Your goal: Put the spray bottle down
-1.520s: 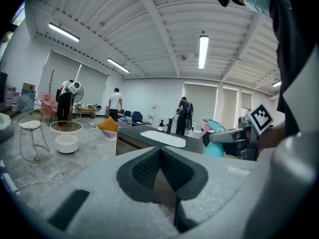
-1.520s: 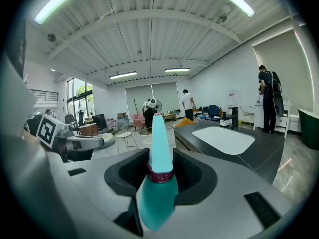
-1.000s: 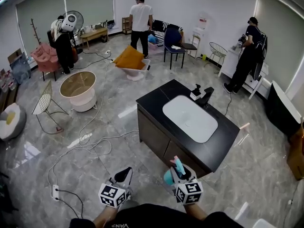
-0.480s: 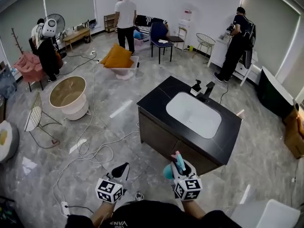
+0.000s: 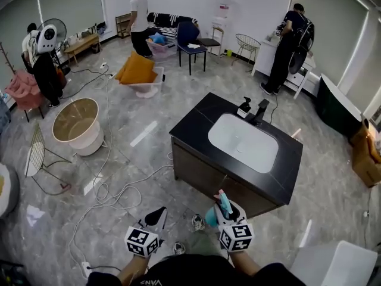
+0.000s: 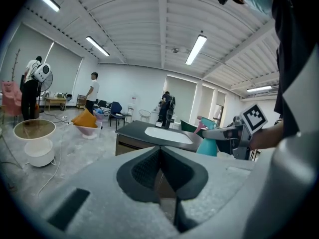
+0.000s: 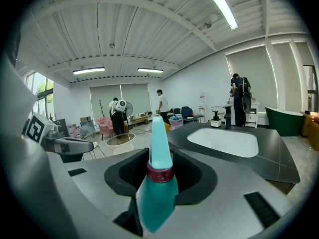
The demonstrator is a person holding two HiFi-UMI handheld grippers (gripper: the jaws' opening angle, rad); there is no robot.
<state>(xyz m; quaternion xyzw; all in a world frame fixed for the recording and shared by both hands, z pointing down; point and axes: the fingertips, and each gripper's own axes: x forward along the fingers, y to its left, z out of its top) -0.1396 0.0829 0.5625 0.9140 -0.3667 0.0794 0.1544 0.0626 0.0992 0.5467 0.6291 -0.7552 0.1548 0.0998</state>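
A teal spray bottle with a dark red collar stands upright between the jaws of my right gripper, which is shut on its body. In the right gripper view the spray bottle fills the middle, its nozzle pointing up between the pads of that gripper. My left gripper hangs level beside it to the left, shut and holding nothing. From the left gripper view the pads of the left gripper meet, and the bottle shows at right. Ahead stands a black counter with a white sink.
A faucet and soap dispenser stand at the sink's far edge. Cables trail over the floor at left, near a beige round tub. Shoes lie below the grippers. Several people stand along the far wall.
Both grippers have moved forward across the room toward the black counter, which now looks nearer. The right gripper's hold on the bottle is the same; the left stays shut.
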